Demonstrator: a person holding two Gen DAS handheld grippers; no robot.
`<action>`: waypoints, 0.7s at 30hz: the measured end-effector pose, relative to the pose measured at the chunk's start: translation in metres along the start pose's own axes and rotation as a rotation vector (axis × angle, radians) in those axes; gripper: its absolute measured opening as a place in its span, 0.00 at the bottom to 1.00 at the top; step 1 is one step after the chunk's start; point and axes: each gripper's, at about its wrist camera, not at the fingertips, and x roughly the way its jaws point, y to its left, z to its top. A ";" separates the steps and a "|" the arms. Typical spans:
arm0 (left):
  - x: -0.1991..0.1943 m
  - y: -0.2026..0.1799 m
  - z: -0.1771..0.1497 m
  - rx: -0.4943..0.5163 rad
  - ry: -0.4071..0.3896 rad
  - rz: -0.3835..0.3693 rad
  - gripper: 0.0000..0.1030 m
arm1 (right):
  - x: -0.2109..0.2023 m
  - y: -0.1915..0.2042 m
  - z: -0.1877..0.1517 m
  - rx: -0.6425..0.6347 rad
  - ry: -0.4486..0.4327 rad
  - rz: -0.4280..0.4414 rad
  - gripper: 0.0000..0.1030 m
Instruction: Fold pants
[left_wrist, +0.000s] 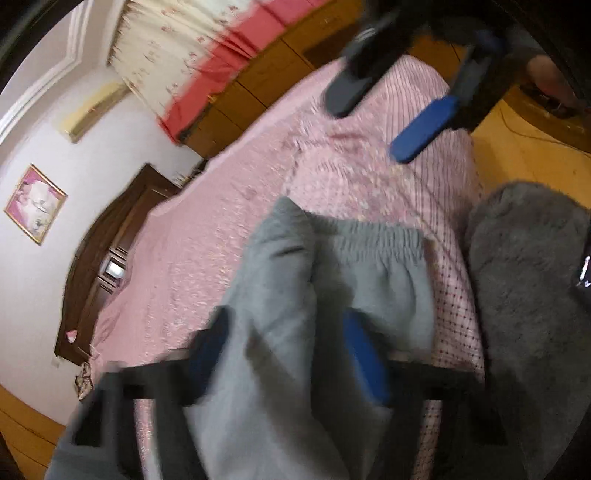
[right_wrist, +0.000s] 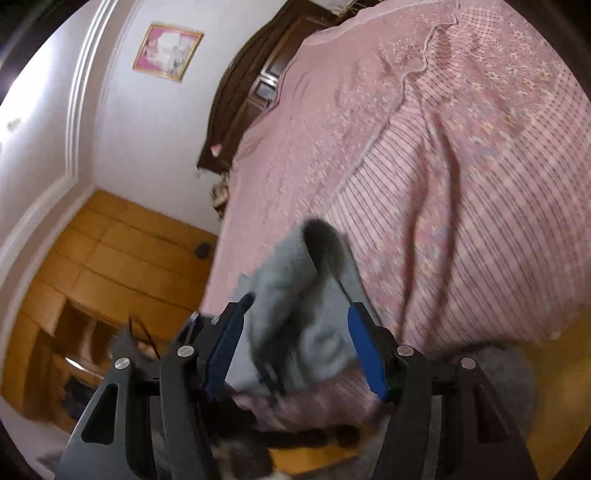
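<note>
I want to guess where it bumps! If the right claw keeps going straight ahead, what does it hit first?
Probably the grey pants, bunched on the pink bedspread right between the right claw's open fingers, though blur hides the depth.

Matt grey pants (left_wrist: 280, 295), seemingly fleece; quilted bedspread (left_wrist: 221, 236).

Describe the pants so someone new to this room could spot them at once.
Start from the big bed under a pink bedspread. Near its edge lie the pants, bunched light grey fleece with a gathered elastic waistband. The furry patch beside them is darker grey and shaggy; the pants are paler and smoother.
</note>
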 end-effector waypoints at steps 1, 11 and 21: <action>0.005 0.003 0.001 -0.011 0.015 -0.019 0.15 | 0.002 0.000 -0.003 -0.012 0.014 -0.011 0.59; 0.038 0.125 -0.013 -0.549 0.051 -0.471 0.06 | 0.033 0.035 0.002 -0.144 0.030 0.122 0.59; 0.059 0.162 -0.029 -0.662 0.062 -0.519 0.05 | 0.072 0.057 0.013 -0.398 0.093 0.086 0.59</action>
